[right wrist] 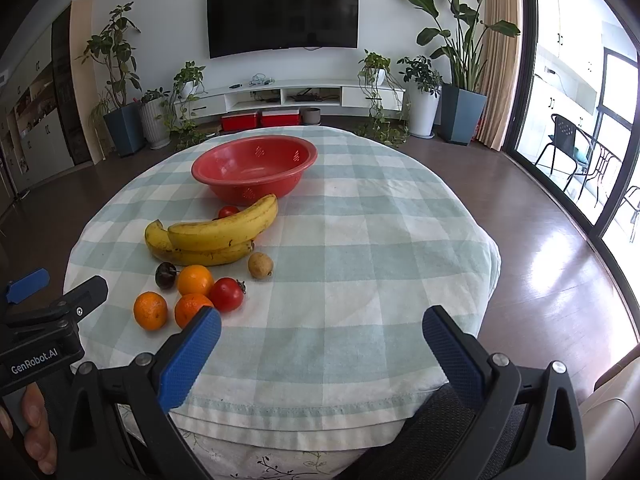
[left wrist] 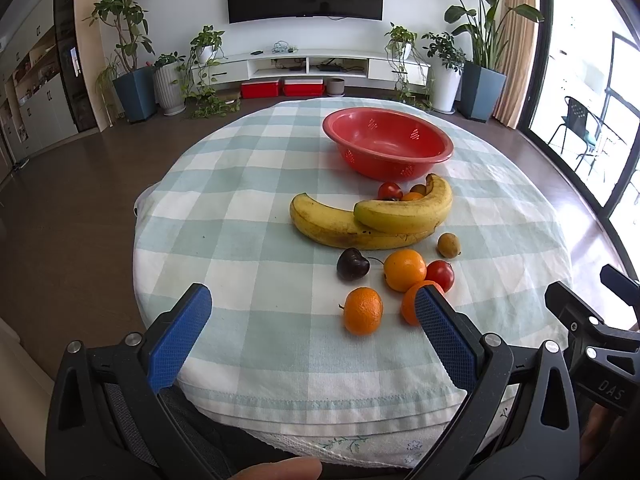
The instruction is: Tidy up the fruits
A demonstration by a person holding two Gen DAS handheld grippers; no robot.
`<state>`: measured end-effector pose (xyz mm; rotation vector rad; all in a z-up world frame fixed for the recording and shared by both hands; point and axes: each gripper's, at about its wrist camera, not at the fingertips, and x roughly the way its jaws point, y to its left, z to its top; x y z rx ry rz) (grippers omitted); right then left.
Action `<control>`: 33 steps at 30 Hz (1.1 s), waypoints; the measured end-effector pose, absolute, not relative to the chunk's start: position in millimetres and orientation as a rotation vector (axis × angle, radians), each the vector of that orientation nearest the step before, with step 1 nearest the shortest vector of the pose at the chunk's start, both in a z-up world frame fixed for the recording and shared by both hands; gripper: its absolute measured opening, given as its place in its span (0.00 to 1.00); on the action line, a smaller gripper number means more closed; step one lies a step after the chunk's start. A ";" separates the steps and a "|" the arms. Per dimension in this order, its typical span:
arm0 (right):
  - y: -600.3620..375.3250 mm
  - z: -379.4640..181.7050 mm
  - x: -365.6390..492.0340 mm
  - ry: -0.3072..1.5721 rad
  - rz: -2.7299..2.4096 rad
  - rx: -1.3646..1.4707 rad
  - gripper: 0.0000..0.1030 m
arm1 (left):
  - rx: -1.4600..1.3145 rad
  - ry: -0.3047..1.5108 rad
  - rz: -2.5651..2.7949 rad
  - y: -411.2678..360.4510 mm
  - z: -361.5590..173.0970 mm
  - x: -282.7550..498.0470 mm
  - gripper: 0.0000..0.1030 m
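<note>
likely light but soft-skinned, the 2 bananas lie before the red colander; grip mid-body gently, both left gripper and right gripper jaws wide, empty.

Two bananas lay on the bench, one resting across the other. One red colander bowl. Three oranges near the front, the third half hidden by a tool pad in the left wrist view. Two red tomatoes. One dark cherry. One small tan-brown fruit. Behind the bananas, two more small fruits, partly hidden, kind unclear. Two tools, both with jaws spread wide and empty.
</note>
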<state>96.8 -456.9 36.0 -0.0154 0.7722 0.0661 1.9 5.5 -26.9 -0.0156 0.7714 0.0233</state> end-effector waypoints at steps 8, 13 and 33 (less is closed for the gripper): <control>-456.3 35.9 96.1 0.770 0.067 -0.015 1.00 | -0.015 0.772 0.023 5.0 -25.9 2.6 1.00; -455.9 35.8 95.8 0.770 0.066 -0.016 1.00 | -0.015 0.773 0.023 4.7 -27.5 2.4 1.00; -455.8 34.2 96.0 0.770 0.067 -0.016 1.00 | -0.013 0.778 0.024 5.2 -32.3 1.2 1.00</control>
